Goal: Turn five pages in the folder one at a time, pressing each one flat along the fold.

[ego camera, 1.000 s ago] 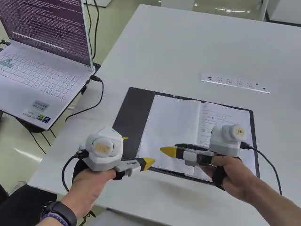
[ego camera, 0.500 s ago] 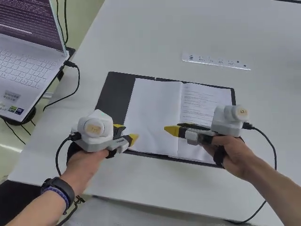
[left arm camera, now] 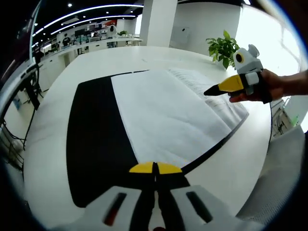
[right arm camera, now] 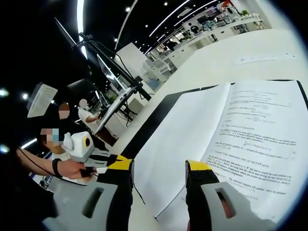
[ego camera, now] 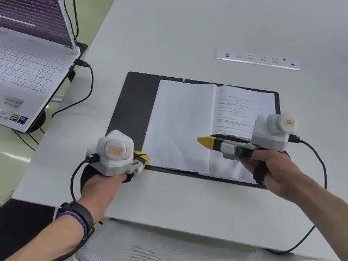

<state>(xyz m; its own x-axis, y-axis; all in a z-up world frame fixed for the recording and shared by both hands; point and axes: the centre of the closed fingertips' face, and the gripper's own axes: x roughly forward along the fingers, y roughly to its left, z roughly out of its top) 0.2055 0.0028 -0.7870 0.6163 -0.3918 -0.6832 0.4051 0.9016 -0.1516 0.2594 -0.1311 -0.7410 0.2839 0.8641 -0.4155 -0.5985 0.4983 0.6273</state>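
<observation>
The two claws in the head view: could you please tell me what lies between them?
Between the left claw and the right claw lies the blank left page of the folder, as the head view shows.

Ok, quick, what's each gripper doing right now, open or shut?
Left gripper: shut, holding nothing.
Right gripper: open, empty, over the folder.
</observation>
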